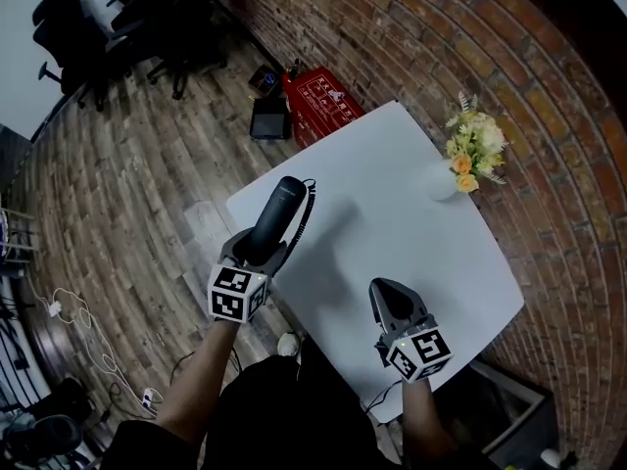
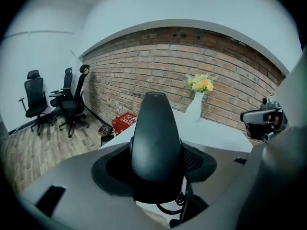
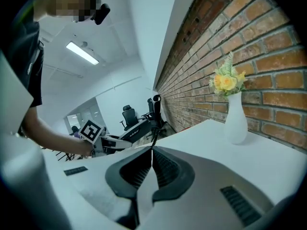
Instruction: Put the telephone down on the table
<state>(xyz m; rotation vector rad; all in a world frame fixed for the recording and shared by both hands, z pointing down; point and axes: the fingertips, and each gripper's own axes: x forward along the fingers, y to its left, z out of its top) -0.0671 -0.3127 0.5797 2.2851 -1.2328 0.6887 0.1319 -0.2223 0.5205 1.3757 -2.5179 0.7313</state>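
Telephone handset (image 1: 279,213), black, corded, was clamped low in left tool (image 1: 261,255) over white bench (image 1: 392,184) corner, apparently for setting down; right tool (image 1: 388,294) hung idle, jaws together, empty

1. I see the vase (image 1: 443,182) on the desk (image 1: 411,233), at its far right edge.
2. The telephone (image 1: 282,207), in my left claw (image 1: 259,250), is over the desk's left corner.
3. My right claw (image 1: 385,290) is over the desk's near edge.
4. The chairs (image 1: 118,27) stand well beyond the desk.

Black telephone handset (image 1: 278,213), coiled cord (image 1: 310,202), over table (image 1: 411,223)
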